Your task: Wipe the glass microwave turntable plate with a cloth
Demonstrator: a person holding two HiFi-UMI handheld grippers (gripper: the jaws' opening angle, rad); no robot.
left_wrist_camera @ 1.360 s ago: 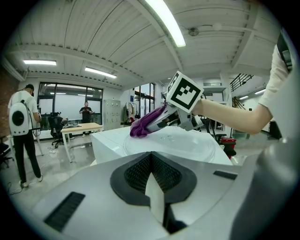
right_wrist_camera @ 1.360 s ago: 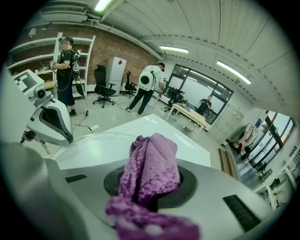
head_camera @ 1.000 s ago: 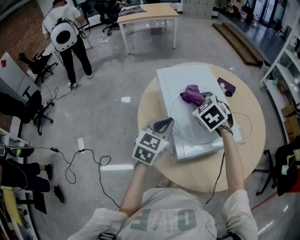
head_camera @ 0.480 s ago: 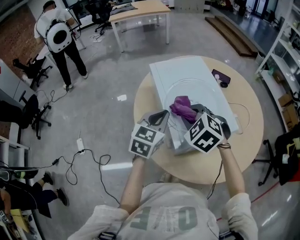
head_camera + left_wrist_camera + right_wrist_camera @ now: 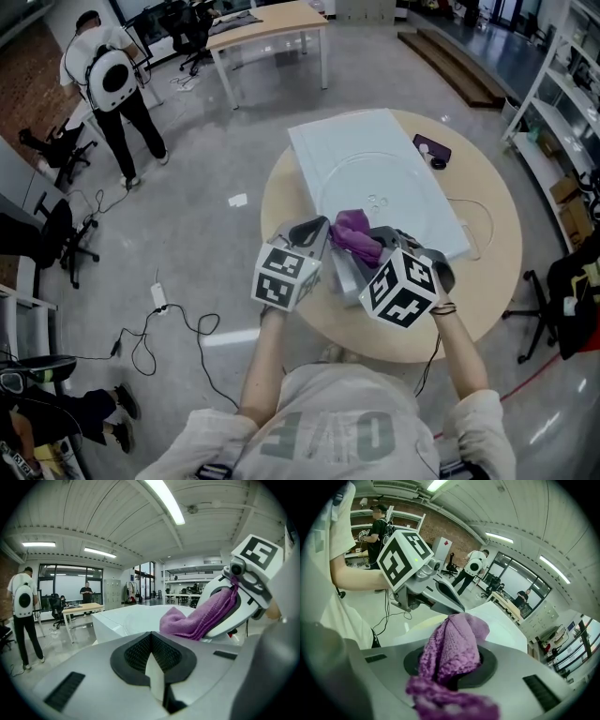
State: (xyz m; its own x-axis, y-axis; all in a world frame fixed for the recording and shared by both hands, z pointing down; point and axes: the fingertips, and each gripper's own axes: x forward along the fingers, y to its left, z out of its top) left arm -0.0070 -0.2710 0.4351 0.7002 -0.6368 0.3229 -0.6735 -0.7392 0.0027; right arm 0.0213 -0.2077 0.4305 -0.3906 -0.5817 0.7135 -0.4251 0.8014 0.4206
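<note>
Glass turntable plate (image 5: 394,187) lies flat atop the microwave (image 5: 328,141), just ahead of the right tongs (image 5: 373,246) (clamped on the purple cloth (image 5: 352,232)), which sit nearer than the left tongs (image 5: 314,232), closed and empty.

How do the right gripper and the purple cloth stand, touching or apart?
Touching. The right gripper view shows the right gripper shut on the purple cloth.

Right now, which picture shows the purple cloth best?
The right gripper view. The purple cloth fills its middle, pinched in the jaws, knit clear. The left gripper view shows it from the side; the head view, a small bunch.
</note>
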